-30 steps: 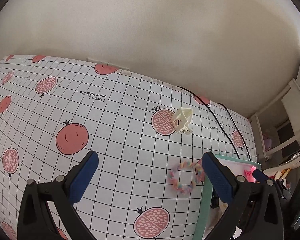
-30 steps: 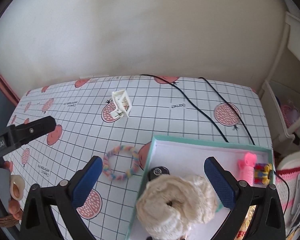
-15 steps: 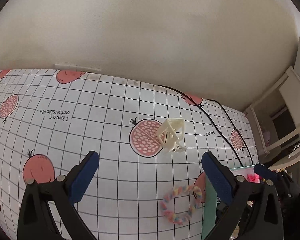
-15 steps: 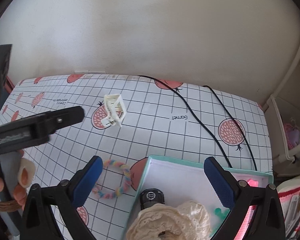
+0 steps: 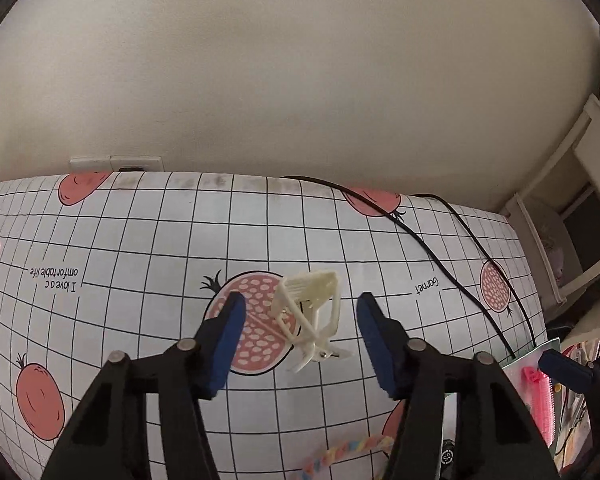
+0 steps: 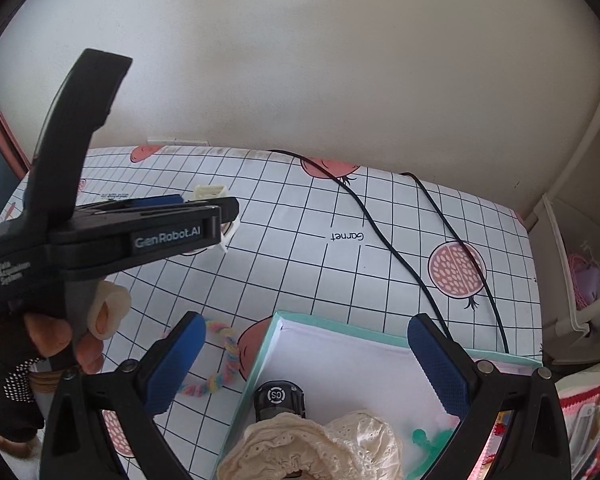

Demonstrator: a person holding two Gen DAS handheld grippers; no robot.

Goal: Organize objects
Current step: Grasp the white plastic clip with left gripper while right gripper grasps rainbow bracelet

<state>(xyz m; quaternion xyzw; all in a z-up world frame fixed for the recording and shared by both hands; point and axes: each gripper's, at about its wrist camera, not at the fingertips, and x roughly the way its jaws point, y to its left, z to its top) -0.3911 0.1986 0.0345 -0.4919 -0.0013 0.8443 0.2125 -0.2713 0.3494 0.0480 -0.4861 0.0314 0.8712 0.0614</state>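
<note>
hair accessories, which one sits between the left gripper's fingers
The cream claw clip, standing on the pomegranate print between the closing left gripper. The pastel braided hair tie lies nearer the box.

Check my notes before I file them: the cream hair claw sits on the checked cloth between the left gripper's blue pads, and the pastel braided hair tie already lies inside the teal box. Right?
Not quite. The pastel braided hair tie lies on the checked cloth beside the teal box, not inside, as the right wrist view shows. The cream hair claw does sit between the closing left gripper pads.
</note>
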